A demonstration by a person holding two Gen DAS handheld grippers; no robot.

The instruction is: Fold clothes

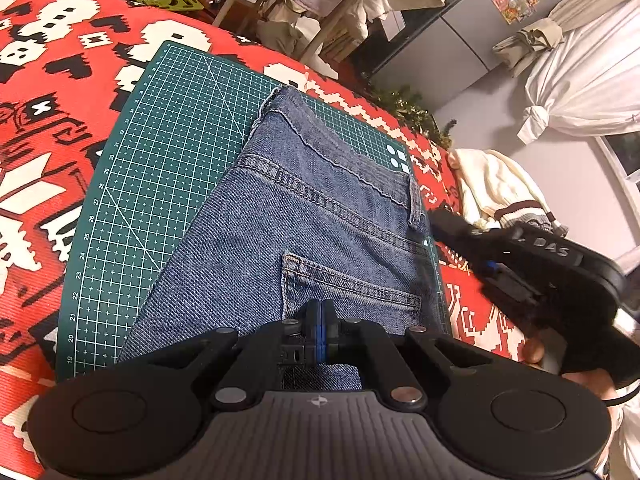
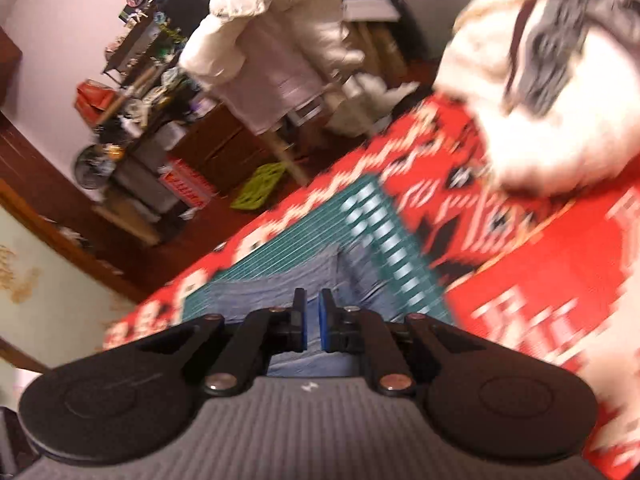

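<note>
The left gripper (image 1: 321,312) has its blue pads pressed together, seemingly empty, above the folded jeans (image 1: 316,216) on the green cutting mat (image 1: 168,128). The right gripper (image 2: 313,316), blurred, shows a narrow gap between its fingers, holding nothing, over the jeans' right edge.

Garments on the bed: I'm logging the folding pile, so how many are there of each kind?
Blue jeans: 1, on the green cutting mat
Cream knit sweater: 1, on the red blanket
Total: 2
</note>
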